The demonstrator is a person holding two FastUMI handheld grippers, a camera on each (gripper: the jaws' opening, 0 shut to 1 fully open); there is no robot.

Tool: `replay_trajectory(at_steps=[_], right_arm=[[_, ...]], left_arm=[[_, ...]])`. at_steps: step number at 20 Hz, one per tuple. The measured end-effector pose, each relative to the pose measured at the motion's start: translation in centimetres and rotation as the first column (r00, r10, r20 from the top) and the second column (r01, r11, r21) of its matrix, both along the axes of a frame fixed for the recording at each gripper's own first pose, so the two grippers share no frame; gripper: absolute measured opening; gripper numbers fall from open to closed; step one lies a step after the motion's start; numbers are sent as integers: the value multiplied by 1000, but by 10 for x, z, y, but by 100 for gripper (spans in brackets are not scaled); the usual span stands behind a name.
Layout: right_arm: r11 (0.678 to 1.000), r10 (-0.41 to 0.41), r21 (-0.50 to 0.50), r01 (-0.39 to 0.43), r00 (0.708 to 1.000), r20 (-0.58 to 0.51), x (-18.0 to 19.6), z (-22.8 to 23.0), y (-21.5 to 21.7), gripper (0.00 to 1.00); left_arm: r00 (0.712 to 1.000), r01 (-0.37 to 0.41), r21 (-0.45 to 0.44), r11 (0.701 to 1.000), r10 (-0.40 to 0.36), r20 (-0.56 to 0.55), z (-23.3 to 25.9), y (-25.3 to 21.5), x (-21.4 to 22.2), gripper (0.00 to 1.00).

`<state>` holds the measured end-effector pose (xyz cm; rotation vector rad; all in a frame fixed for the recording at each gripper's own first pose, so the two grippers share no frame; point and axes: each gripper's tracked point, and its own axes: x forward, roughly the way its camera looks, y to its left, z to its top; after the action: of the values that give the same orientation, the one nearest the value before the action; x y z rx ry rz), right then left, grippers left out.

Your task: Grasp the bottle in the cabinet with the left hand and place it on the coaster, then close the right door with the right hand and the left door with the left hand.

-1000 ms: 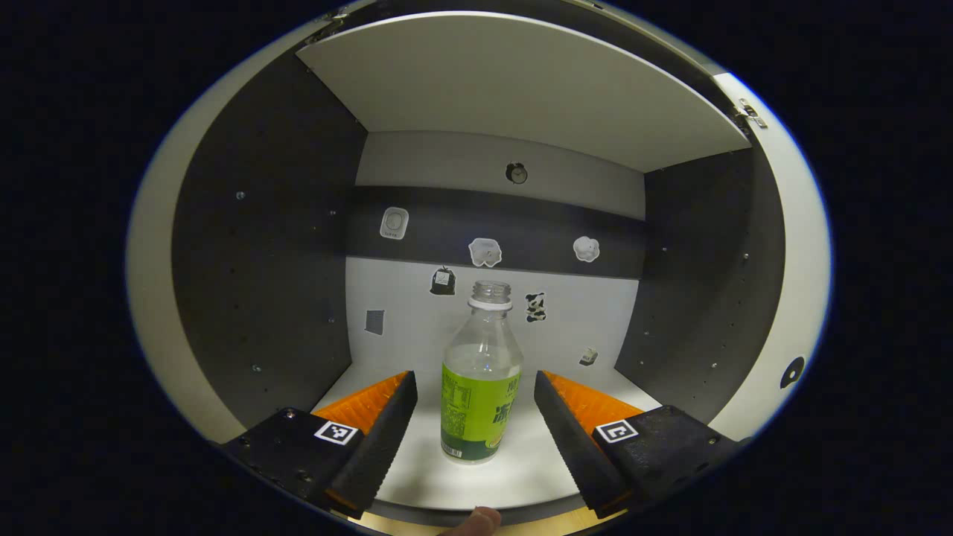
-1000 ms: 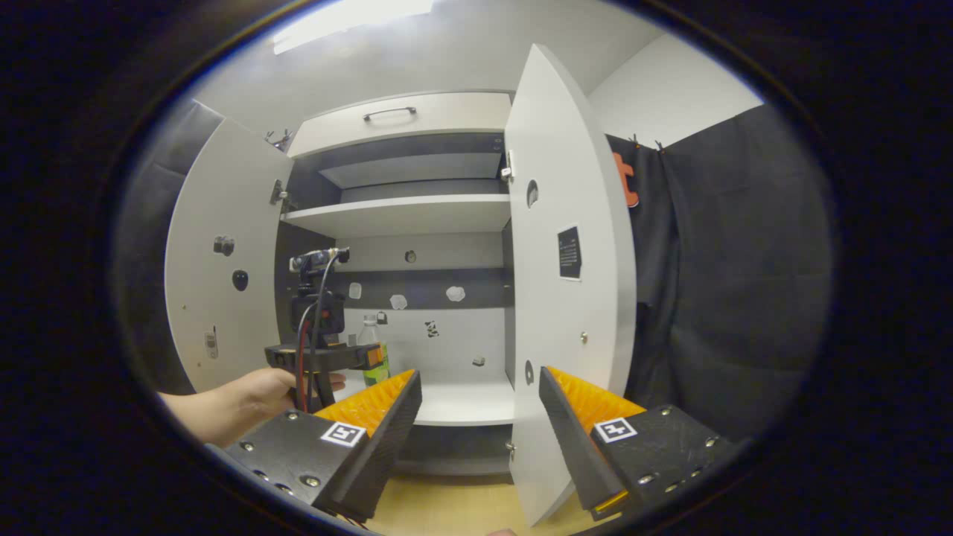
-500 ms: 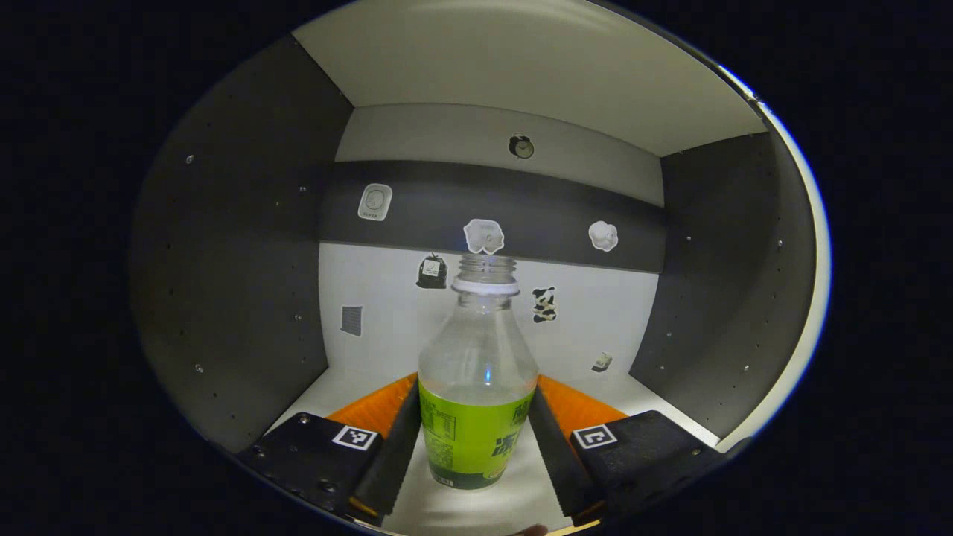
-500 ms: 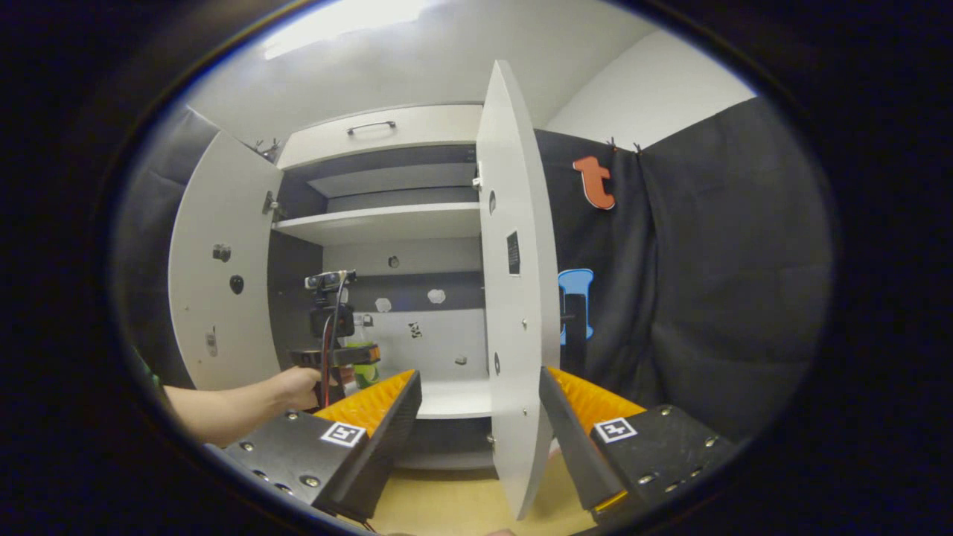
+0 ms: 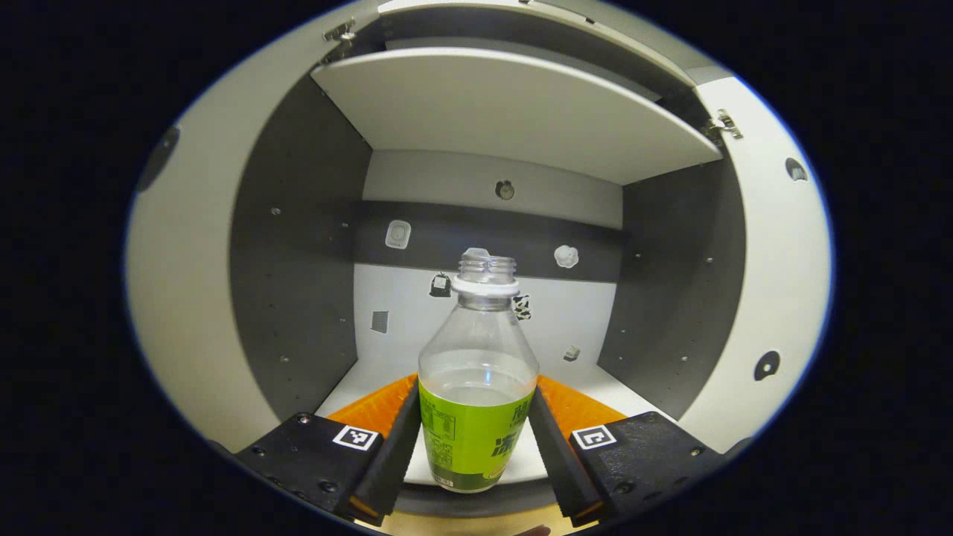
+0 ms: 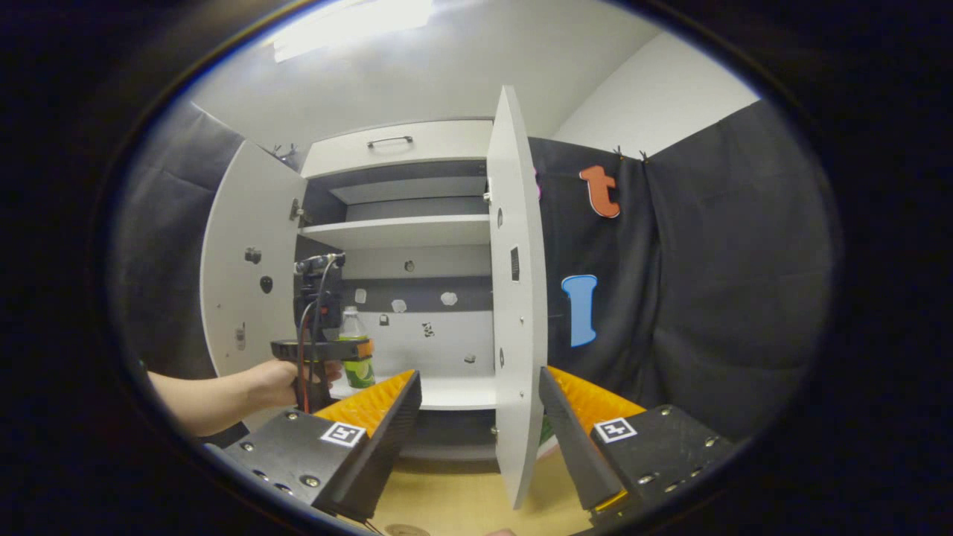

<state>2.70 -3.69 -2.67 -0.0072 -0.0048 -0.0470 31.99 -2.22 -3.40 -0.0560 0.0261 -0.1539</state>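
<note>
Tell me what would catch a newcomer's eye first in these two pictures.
The bottle with the green label, uncapped and upright, sits clamped between the left gripper fingers at the front edge of the cabinet's lower shelf. In the right gripper view, the white right door stands wide open, edge-on to the camera, with the right gripper open and empty in front of it.

Left gripper (image 5: 470, 447) fingers clamped; right gripper (image 6: 480, 424) fingers apart.
</note>
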Motion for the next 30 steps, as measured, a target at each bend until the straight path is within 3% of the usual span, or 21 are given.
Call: replay_trajectory(at_steps=[6,8,13,23,27,30], right_arm=[[999,53,-3,-53,999,8,-40,-1,5,96],[998,65,-6,-65,998,18,-52,-1,4,96],[996,83,17,-83,996,15,-68,-12,-1,96],[999,32,38,-33,999,25,-67,-13,7,96],[999,1,52,-3,999,37,-62,-15,16,96],[999,7,49,-8,1000,25,-55,-22,28,96]], left_arm=[[1000,-9,39,999,9,-4,-3,3,-100,80],[999,32,25,999,-32,1,-14,-9,-133,80],[998,65,96,993,-63,-32,-80,-28,-199,80],[973,193,11,981,-190,-131,-215,-67,-249,80],[946,271,56,961,-256,-197,-286,-70,-263,81],[907,367,41,929,-348,-236,-328,-79,-281,80]])
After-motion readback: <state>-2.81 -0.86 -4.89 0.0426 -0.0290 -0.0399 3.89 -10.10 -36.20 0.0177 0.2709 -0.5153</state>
